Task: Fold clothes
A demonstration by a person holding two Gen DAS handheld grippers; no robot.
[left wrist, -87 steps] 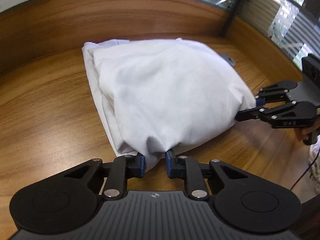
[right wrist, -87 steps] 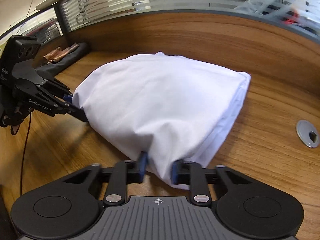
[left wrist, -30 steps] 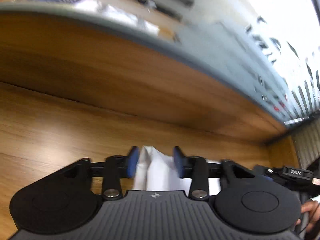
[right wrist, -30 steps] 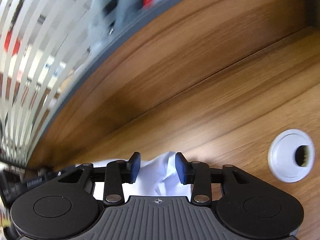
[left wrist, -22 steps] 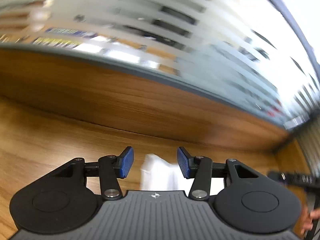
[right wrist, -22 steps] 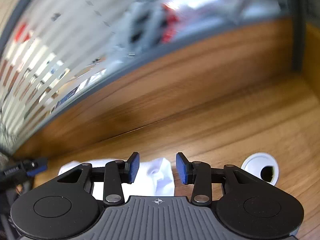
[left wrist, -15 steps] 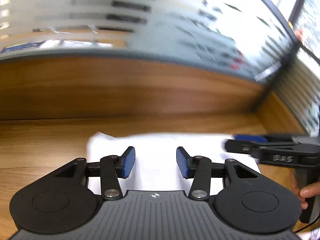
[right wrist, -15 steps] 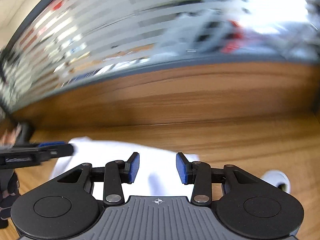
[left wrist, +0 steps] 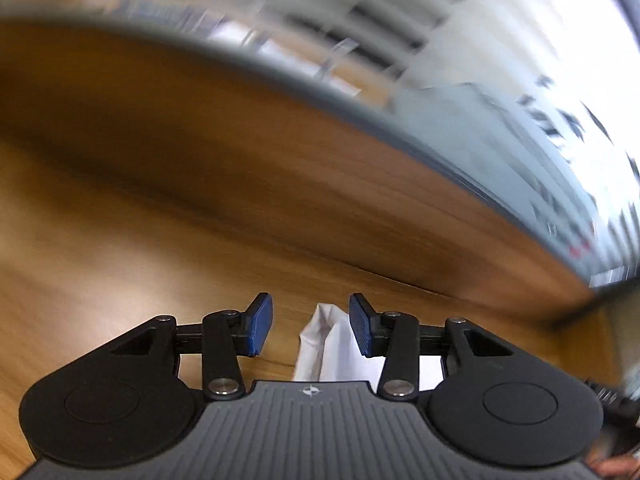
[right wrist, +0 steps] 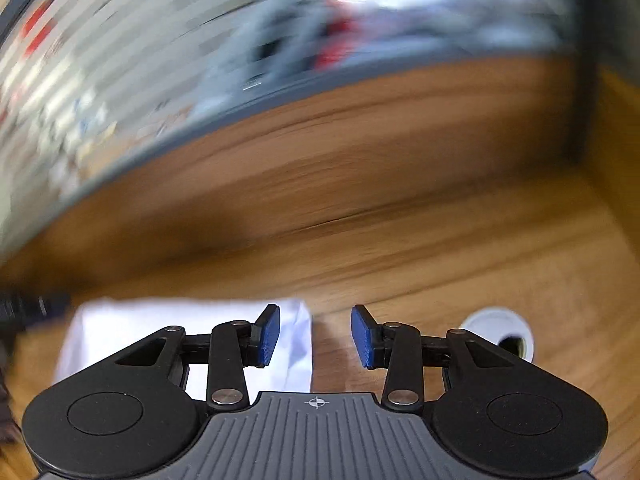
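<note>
The white folded garment (left wrist: 332, 346) lies on the wooden desk, only its far corner showing between and below my left gripper's fingers. My left gripper (left wrist: 310, 330) is open and empty above that corner. In the right wrist view the garment (right wrist: 132, 328) lies flat at the lower left, its right edge under my left finger pad. My right gripper (right wrist: 315, 336) is open and empty, over the garment's right edge and bare desk. Both views are motion-blurred.
A white cable grommet (right wrist: 500, 332) sits in the desk at the right of my right gripper. A wooden back panel (left wrist: 240, 152) with frosted striped glass above runs behind the desk. The other gripper's dark tip (right wrist: 28, 308) shows at the far left.
Both grippers let go of the garment after carrying its near edge over to the far side. They are open now and both views have swung since half a second ago.
</note>
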